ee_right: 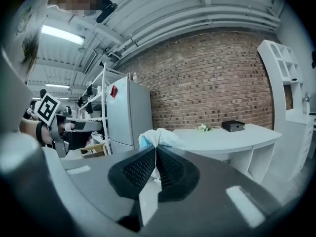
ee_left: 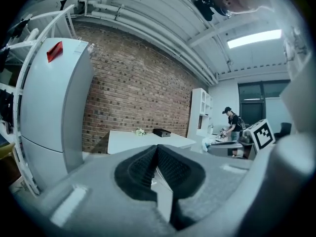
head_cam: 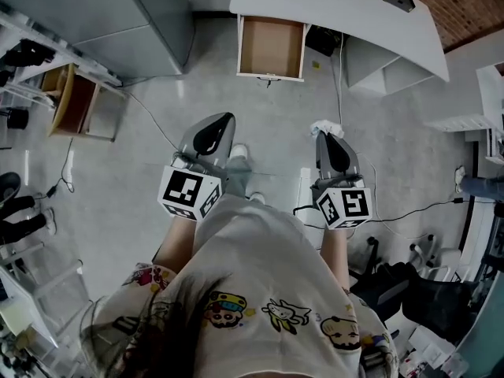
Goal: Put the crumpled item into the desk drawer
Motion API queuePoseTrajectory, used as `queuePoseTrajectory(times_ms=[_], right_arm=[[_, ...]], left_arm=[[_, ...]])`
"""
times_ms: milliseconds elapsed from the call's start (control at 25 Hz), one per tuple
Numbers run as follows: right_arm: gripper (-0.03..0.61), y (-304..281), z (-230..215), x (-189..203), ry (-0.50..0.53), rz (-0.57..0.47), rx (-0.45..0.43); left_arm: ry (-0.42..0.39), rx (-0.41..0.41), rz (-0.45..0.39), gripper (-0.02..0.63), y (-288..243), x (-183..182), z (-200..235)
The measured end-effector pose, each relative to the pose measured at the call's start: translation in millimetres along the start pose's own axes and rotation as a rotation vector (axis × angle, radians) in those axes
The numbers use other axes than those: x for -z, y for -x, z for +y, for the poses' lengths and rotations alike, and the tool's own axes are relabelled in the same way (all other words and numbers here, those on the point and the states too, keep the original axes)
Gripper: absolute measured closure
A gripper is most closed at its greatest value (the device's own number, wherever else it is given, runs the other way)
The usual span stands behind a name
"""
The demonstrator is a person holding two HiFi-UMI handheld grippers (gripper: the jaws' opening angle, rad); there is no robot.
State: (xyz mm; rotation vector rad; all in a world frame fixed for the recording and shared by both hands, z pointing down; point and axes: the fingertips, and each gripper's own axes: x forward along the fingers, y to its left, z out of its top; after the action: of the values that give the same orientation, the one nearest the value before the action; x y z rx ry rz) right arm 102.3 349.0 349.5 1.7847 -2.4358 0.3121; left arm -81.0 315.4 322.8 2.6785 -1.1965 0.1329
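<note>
We are looking at a pale refrigerator (ee_left: 54, 112) standing before a brick wall (ee_left: 138, 88), with a red tag (ee_left: 55, 51) sticking to its upper door. A white shelf unit (ee_right: 289, 83) is rising at the wall's far end. A black cable (head_cam: 409, 213) is trailing over the grey floor (head_cam: 134, 187), and a person in a cap (ee_left: 231, 125) is standing in the background.

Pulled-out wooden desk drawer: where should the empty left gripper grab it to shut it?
Probably pinch the top edge of the front panel of the brown wooden drawer, mid-width, from above on the person's side: it stands pulled out of the white desk, open-topped, front nearest. The left gripper is shut; open it first.
</note>
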Motion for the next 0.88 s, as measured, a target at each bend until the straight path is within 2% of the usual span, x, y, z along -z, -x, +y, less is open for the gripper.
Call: queuePoseTrajectory(times_ms=[360,680,880], right_arm=[[0.565,-104.3,-22.2,-28.6,-0.005,0.007,0.044],[0.565,-151.6,-25.8,-36.6,-0.003,0.032,0.093],[0.565,-164.4,-30.9,-39.1,0.000,0.071,0.100]], left_arm=[[-0.009,0.061,0.008,0.615,-84.9,-31.7,83.9],[0.009,0.073,0.024,0.615,-111.7,-32.9,132.0],[0.031,0.067,0.046,0.615,-119.8,-29.0,144.8]])
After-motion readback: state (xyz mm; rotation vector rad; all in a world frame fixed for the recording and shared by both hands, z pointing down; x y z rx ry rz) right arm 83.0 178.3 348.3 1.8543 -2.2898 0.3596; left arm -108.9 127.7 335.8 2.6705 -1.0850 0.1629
